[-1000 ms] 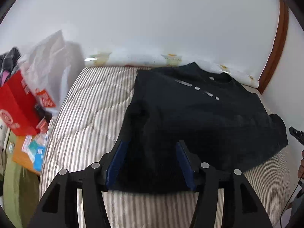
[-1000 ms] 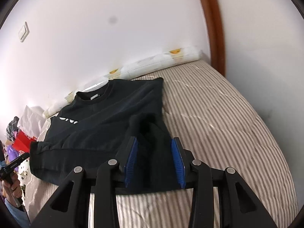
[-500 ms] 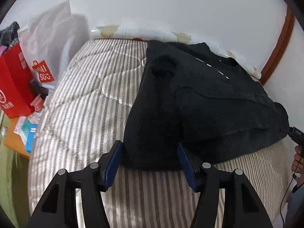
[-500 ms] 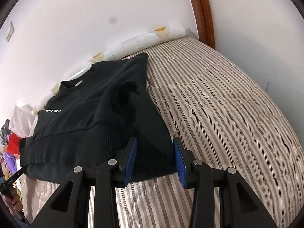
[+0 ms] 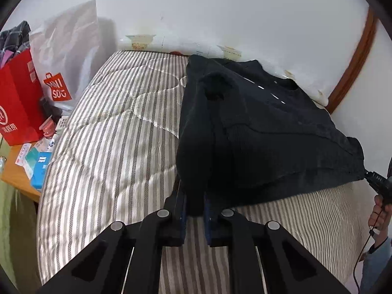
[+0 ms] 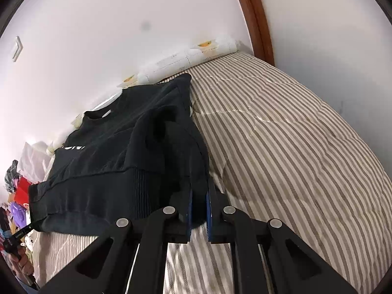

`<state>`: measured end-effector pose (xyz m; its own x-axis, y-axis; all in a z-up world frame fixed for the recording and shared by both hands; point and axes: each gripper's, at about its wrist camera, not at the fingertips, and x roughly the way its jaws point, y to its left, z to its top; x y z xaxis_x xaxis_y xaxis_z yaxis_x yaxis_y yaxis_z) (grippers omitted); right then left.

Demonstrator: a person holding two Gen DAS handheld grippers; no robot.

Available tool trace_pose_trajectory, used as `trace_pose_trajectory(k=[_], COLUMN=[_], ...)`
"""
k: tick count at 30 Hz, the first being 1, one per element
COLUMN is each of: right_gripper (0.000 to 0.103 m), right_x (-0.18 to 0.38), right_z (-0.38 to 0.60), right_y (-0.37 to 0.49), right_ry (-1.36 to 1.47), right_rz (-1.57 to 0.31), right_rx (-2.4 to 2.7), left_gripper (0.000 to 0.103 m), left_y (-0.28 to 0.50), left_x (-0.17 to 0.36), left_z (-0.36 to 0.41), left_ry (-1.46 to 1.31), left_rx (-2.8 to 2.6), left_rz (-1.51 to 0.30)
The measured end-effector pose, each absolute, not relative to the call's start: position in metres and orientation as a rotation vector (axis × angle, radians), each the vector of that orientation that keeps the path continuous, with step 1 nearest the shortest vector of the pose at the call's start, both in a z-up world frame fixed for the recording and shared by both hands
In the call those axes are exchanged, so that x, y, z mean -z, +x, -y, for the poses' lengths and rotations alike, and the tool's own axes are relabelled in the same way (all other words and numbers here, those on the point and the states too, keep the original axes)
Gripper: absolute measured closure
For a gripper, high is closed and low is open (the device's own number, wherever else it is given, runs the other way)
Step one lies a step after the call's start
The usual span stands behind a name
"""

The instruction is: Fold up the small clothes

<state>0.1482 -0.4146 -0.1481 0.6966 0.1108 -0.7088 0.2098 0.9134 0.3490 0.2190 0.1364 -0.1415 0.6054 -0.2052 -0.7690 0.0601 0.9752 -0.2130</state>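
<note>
A black sweatshirt [image 5: 264, 134] is spread on a striped bed [image 5: 110, 147], collar toward the white wall at the upper frame, hem toward the lower frame; its long axis is seen running from hem to collar. The left tool [image 5: 195, 210] is pressed together, pinching one hem corner at lower centre. The right tool [image 6: 198, 208] is likewise clamped on the opposite hem corner. Red bags [image 5: 19, 103] are seen at left.
</note>
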Motion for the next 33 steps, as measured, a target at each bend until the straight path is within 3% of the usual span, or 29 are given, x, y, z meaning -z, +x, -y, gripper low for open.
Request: trace_pose_trajectory(k=[18,20,22,25,33], right_gripper=[0.092,0.088,0.079,0.078,0.085], right_x=[0.137,0.133,0.124,0.1,0.123], right_z=[0.419,0.415,0.405,0.383,0.312], right_y=[0.054,0.051,0.047,0.032,0.034], right_ry=[0.354,0.321,0.247,0.172,0.171], right_rz=[-0.853,-0.855,-0.861,-0.777,-0.861], right_rx=[0.059,0.106,0.162,0.136,-0.145], left_gripper=[0.091,0.088,0.072,0.057,0.057], left_y=[0.135,0.133,0.127,0.118,0.1], left_x=[0.141,0.138,0.131,0.121,0.113], left_z=[-0.12,-0.118,-0.117,-0.119,-0.113], left_ry=[-0.07,-0.053,-0.048,-0.088,-0.154], left_rx=[0.161,0.147,0.133,0.134,0.216], left_rz=[-0.928,-0.925,-0.908,-0.868,-0.837])
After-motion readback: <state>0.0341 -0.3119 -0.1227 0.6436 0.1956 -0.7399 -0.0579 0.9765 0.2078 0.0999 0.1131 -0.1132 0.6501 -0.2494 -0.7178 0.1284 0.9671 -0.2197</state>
